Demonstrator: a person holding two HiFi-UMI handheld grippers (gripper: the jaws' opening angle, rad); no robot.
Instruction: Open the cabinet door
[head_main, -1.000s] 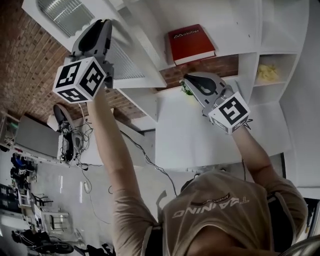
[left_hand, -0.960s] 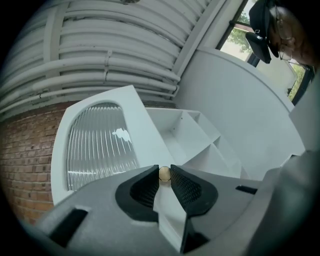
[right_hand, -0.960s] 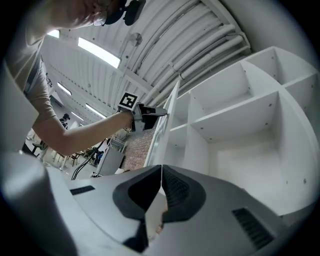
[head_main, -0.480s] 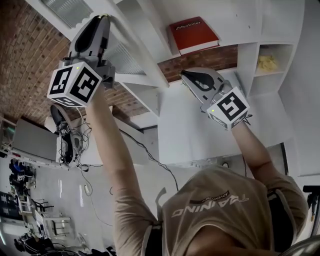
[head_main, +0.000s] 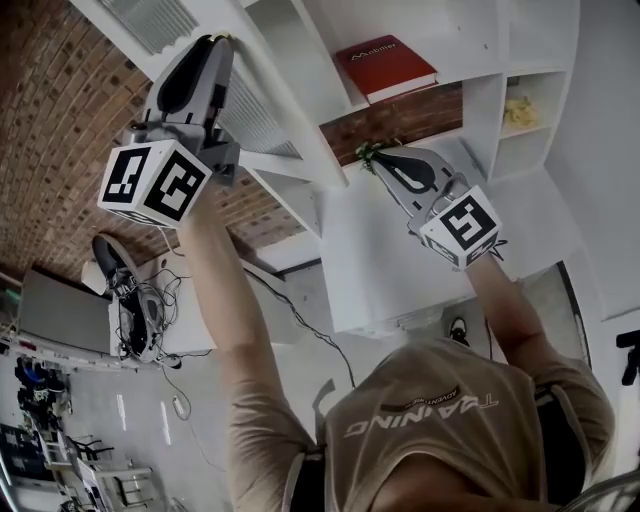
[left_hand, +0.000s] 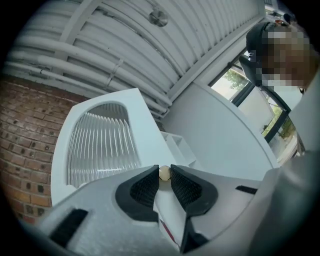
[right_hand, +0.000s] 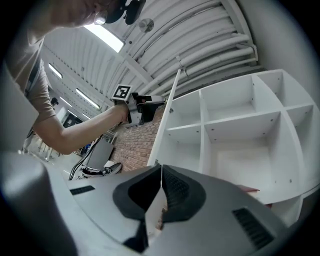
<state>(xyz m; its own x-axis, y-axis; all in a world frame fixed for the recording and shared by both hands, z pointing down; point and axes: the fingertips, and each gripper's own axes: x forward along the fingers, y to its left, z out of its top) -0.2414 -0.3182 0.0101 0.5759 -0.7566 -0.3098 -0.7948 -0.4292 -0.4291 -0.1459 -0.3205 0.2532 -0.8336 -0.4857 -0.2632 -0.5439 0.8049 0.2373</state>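
The cabinet door (head_main: 235, 95) is white with a ribbed glass pane (left_hand: 100, 145) and stands swung out from the white shelf unit (head_main: 480, 60). My left gripper (head_main: 213, 42) is raised to it and shut on the door's small cream knob (left_hand: 164, 173). In the right gripper view the door shows edge-on (right_hand: 167, 112), with the left gripper (right_hand: 145, 106) beside it. My right gripper (head_main: 378, 160) hovers lower, in front of a white panel (head_main: 400, 250), with its jaws shut (right_hand: 161, 172) and nothing between them.
A red book (head_main: 385, 65) lies on an open shelf, and a yellow object (head_main: 520, 110) sits in a cubby at the right. A green plant (head_main: 370, 152) is by the right gripper's tip. Brick wall (head_main: 60, 110) lies left. Cables and furniture (head_main: 130, 300) cover the floor below.
The left gripper has stayed on the knob while the door swung further out from the shelves. The right gripper has hardly shifted.
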